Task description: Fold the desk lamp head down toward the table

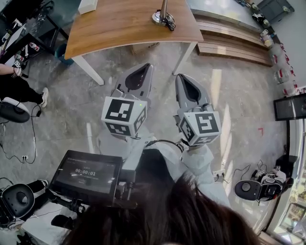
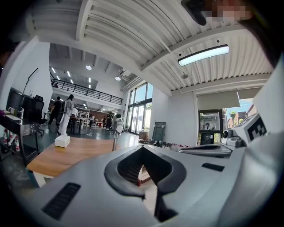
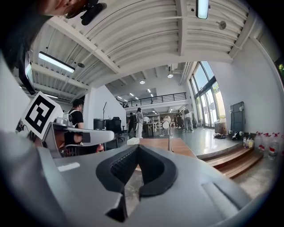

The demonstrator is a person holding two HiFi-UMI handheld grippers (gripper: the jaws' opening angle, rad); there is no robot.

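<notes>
Far to the left of the left gripper (image 1: 143, 69) a person (image 1: 19, 88) sits by a dark desk. Behind this gripper, close to the body, there is a small screen (image 1: 86, 174). The left gripper (image 2: 142, 147) is held level, its jaws are pressed together and nothing is between them. Ahead of it stands a wooden table (image 1: 119, 28), with a white box (image 1: 87, 5) on the far left part. The desk lamp (image 1: 163, 15) stands on the table's far edge, ahead of both grippers and well apart from them. Its thin pole is upright and carries a round head (image 3: 165, 125) on top. The right gripper (image 1: 180, 77) is just beside the left one, also level. Its jaws (image 3: 138, 147) are pressed together too, and empty. To the right of it, further ahead, wooden steps (image 1: 229, 45) run along the floor.
</notes>
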